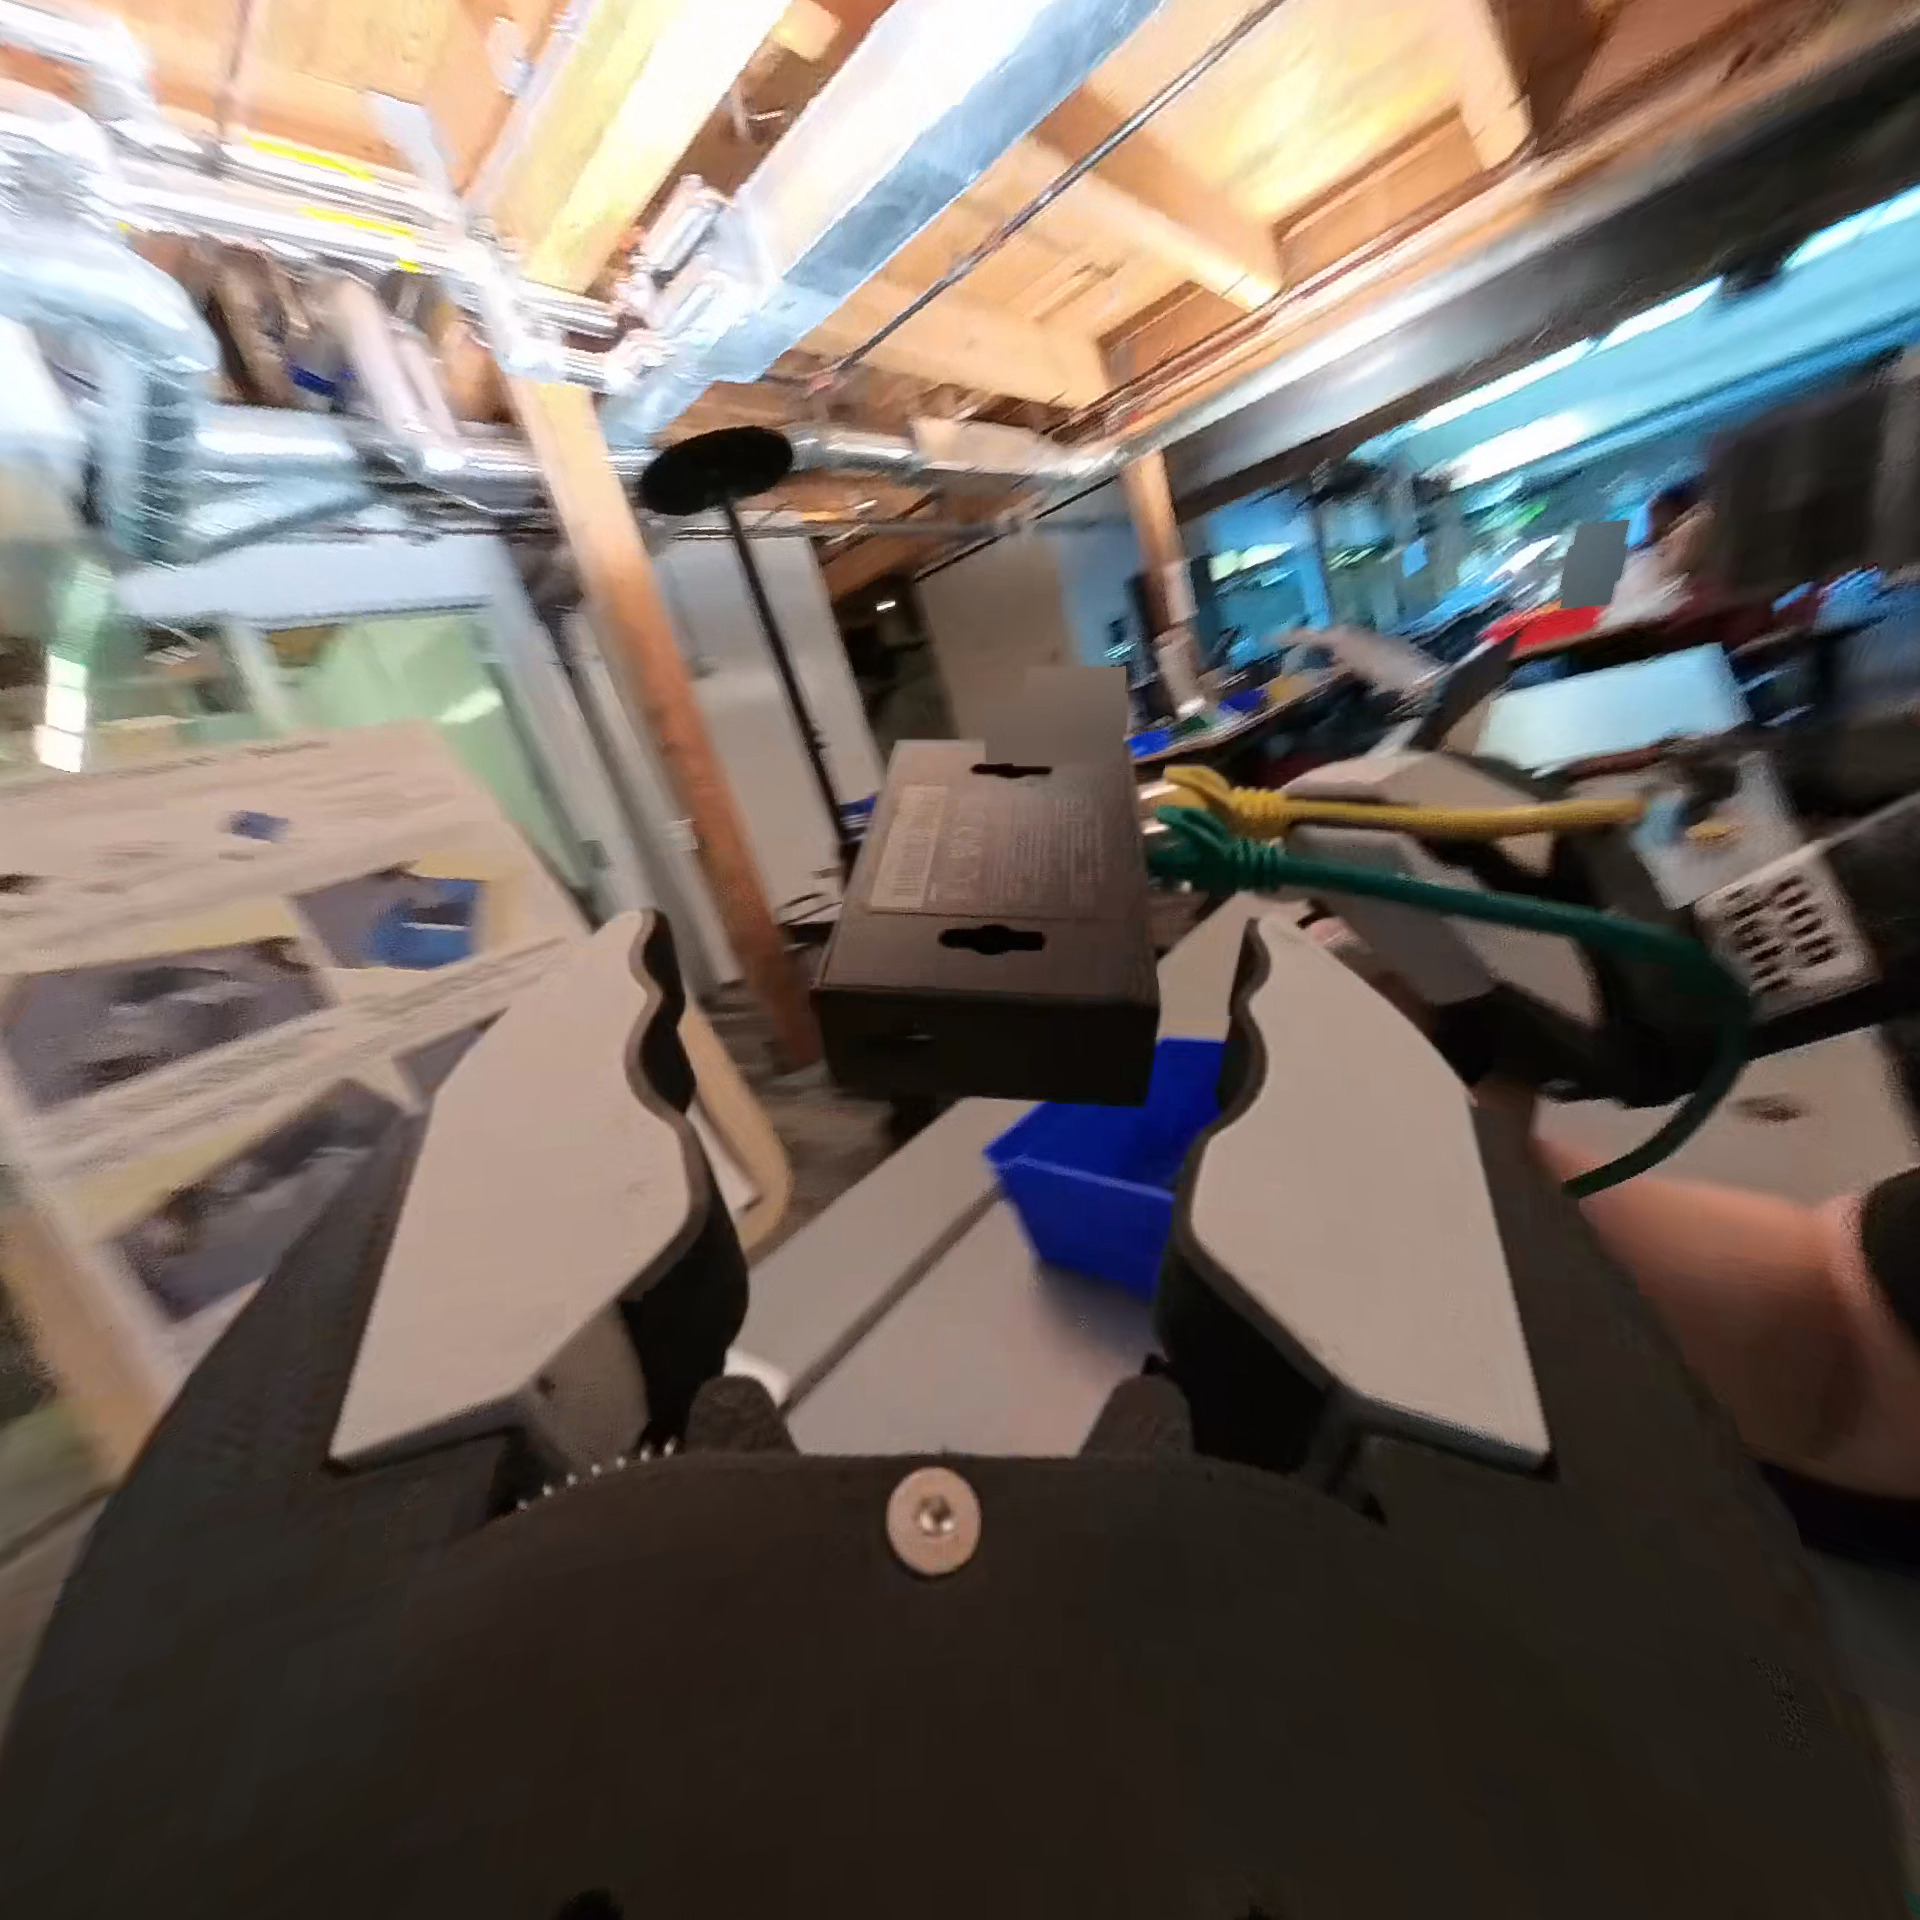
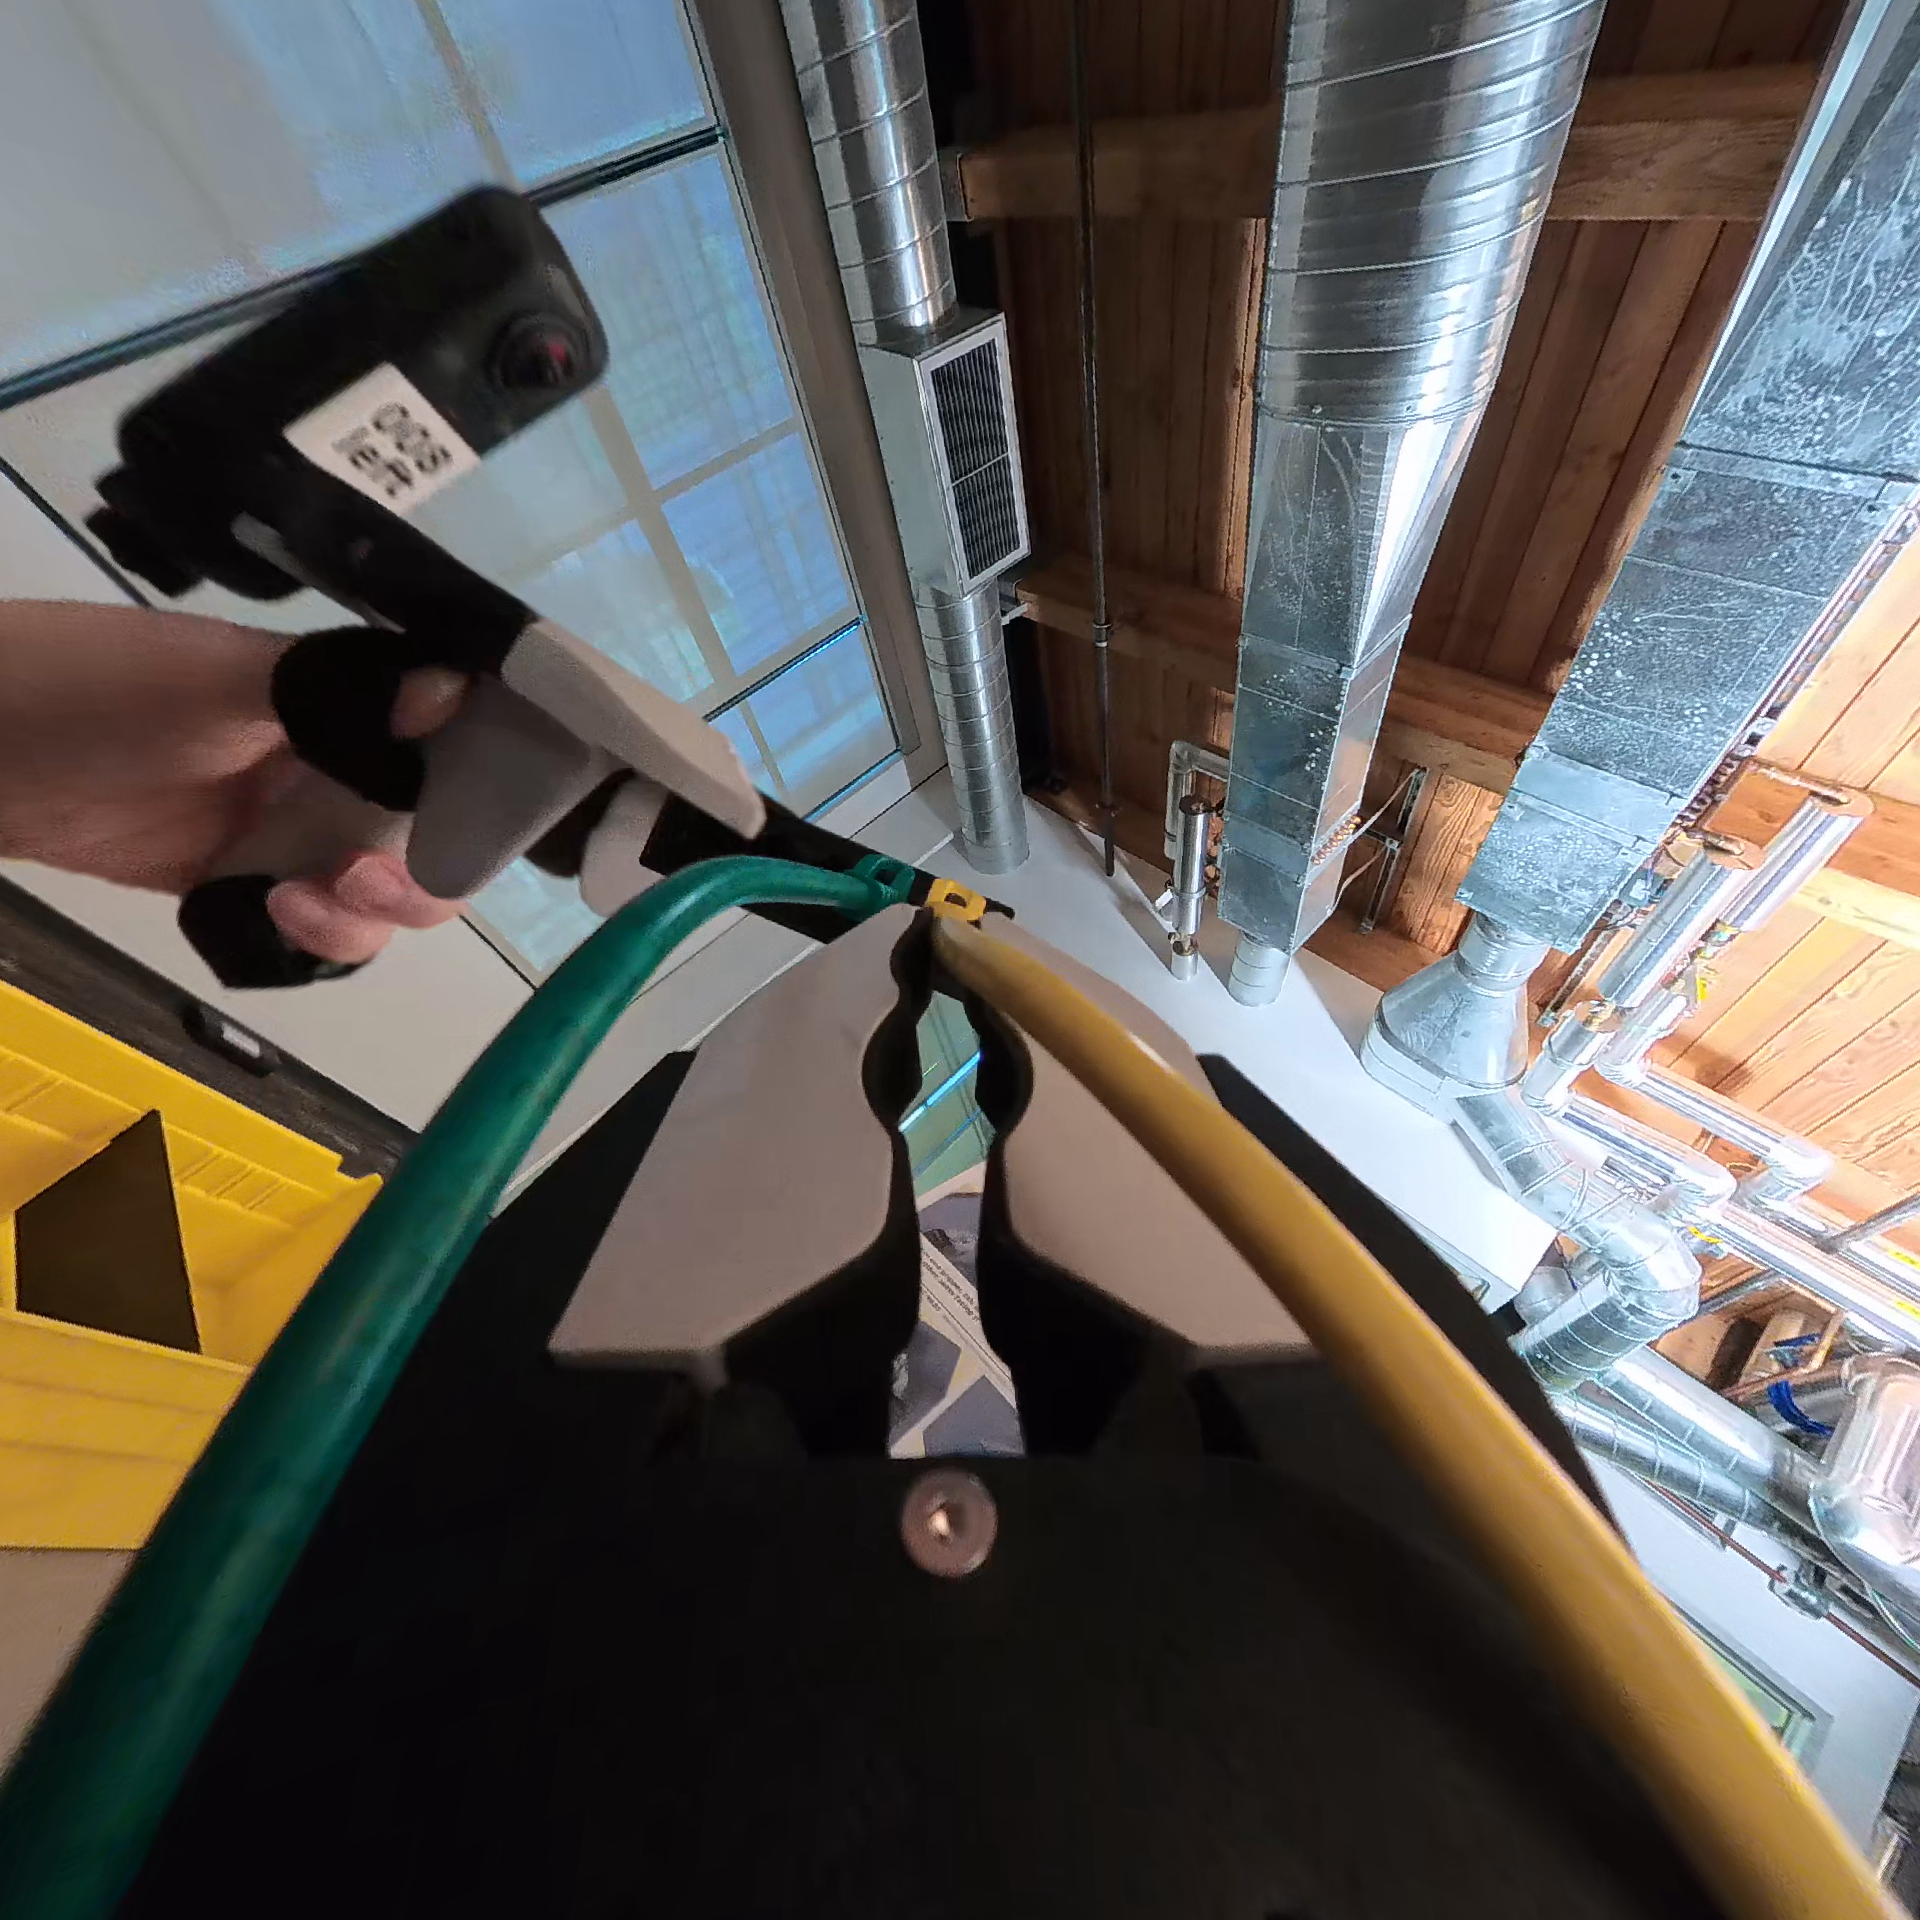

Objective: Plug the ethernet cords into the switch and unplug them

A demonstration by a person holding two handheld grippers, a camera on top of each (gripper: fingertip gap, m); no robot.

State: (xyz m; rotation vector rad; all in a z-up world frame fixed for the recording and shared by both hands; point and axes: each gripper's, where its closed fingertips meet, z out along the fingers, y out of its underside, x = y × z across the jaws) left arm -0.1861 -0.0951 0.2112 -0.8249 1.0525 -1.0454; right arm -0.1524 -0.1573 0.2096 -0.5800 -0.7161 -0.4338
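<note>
The black switch (image 1: 987, 914) is tipped up with its labelled underside facing my left wrist camera; it hangs just beyond and between my left fingertips, touching neither. My left gripper (image 1: 951, 935) is open and empty. A yellow cord (image 1: 1455, 816) and a green cord (image 1: 1455, 904) run into the switch's right side. My right gripper (image 2: 925, 935) is shut on the yellow cord (image 2: 1195, 1143) just behind its plug (image 2: 956, 899). The green cord (image 2: 468, 1195) passes over its left finger to a green plug (image 2: 883, 878). The switch shows edge-on (image 2: 810, 836).
A blue bin (image 1: 1091, 1195) sits on the grey table (image 1: 914, 1330) below the switch. A yellow bin (image 2: 156, 1299) is at the lower left of the right wrist view. A person's hand (image 2: 156, 769) holds the left gripper. Ducts and wooden beams fill the background.
</note>
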